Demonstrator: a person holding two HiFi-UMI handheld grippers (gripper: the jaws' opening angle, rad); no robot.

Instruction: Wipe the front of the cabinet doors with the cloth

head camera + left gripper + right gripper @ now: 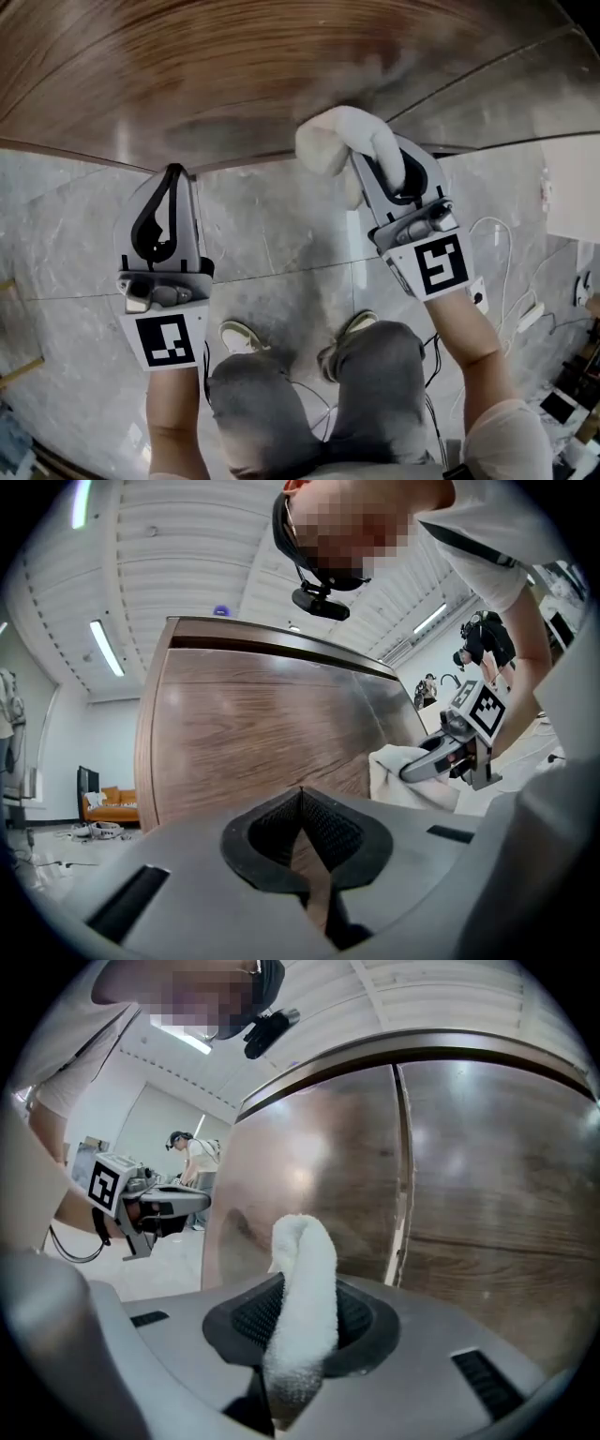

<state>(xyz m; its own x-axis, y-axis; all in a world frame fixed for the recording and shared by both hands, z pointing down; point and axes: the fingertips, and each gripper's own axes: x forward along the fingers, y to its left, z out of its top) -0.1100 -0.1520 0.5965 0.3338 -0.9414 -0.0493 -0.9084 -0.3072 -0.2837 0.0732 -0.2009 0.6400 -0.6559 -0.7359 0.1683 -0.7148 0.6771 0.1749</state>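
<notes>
A white fluffy cloth is pinched in my right gripper, whose jaws are shut on it. The cloth's bunched end is at the lower edge of the brown wood-grain cabinet doors. A vertical seam between two doors shows in the right gripper view. My left gripper is held to the left, near the cabinet's bottom edge, jaws shut with nothing between them. From the left gripper view the cloth and the right gripper appear at the right.
Grey marble floor tiles lie below the cabinet. The person's legs and shoes are under the grippers. White cables and a power strip lie on the floor at the right. Another person stands far off.
</notes>
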